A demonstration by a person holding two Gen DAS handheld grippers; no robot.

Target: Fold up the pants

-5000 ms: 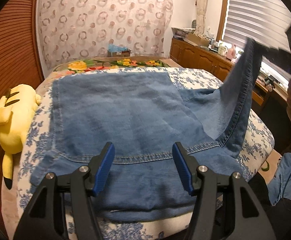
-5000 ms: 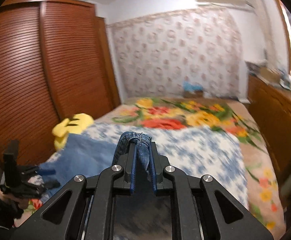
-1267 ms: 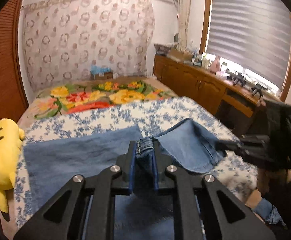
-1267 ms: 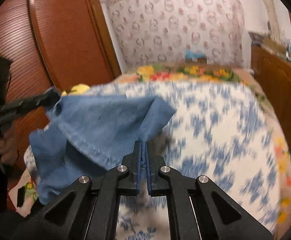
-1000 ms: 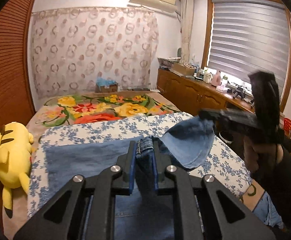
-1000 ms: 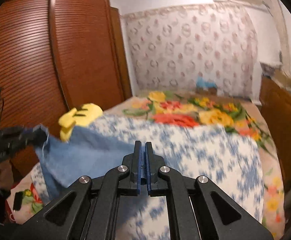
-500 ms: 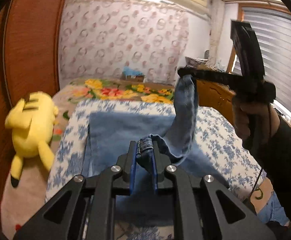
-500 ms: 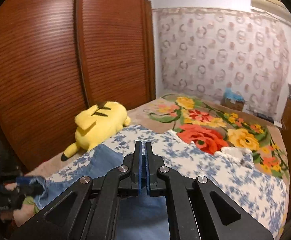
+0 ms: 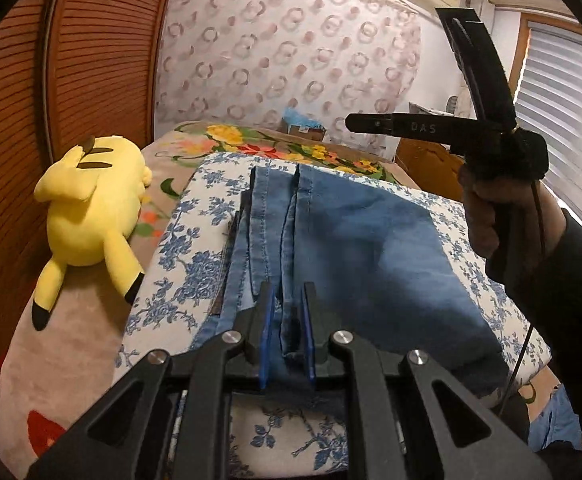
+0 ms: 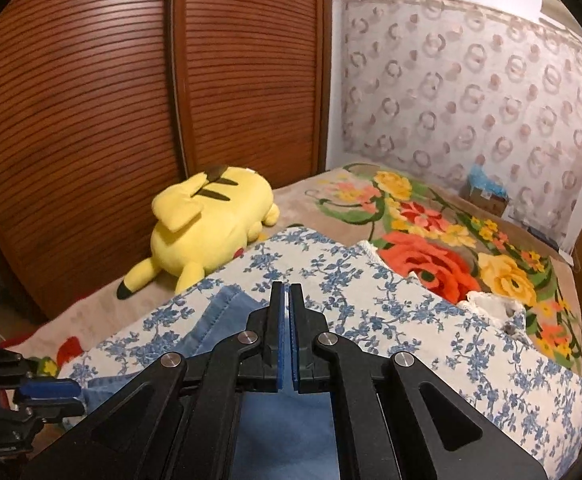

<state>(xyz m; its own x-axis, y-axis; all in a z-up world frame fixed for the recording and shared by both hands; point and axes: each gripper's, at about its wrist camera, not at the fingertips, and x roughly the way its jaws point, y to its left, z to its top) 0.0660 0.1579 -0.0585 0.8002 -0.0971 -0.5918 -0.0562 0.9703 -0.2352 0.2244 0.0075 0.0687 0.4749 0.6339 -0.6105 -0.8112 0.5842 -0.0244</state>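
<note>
The blue denim pants (image 9: 371, 256) lie folded lengthwise on the blue-flowered white cloth (image 9: 183, 248) on the bed, leg hems at the far end. My left gripper (image 9: 287, 320) is low at the near end, its blue pads closed on a bunched denim edge. In the left wrist view my right gripper (image 9: 355, 124) is held up in the air over the pants' far right side, holding nothing. In the right wrist view its pads (image 10: 289, 336) stand nearly together with only a thin gap and nothing between them; a corner of the pants (image 10: 219, 316) shows below.
A yellow Pikachu plush (image 9: 91, 208) lies left of the cloth, beside the brown slatted wardrobe doors (image 10: 131, 100). A rose-pattern blanket (image 10: 451, 248) covers the far bed. Wooden cabinets and a window blind (image 9: 563, 128) are at right. Blue cloth lies on the floor (image 9: 555, 428).
Both grippers carried the lifted half of the pants over to the left and laid it down on the other half. The right gripper let go of the denim and rose clear.
</note>
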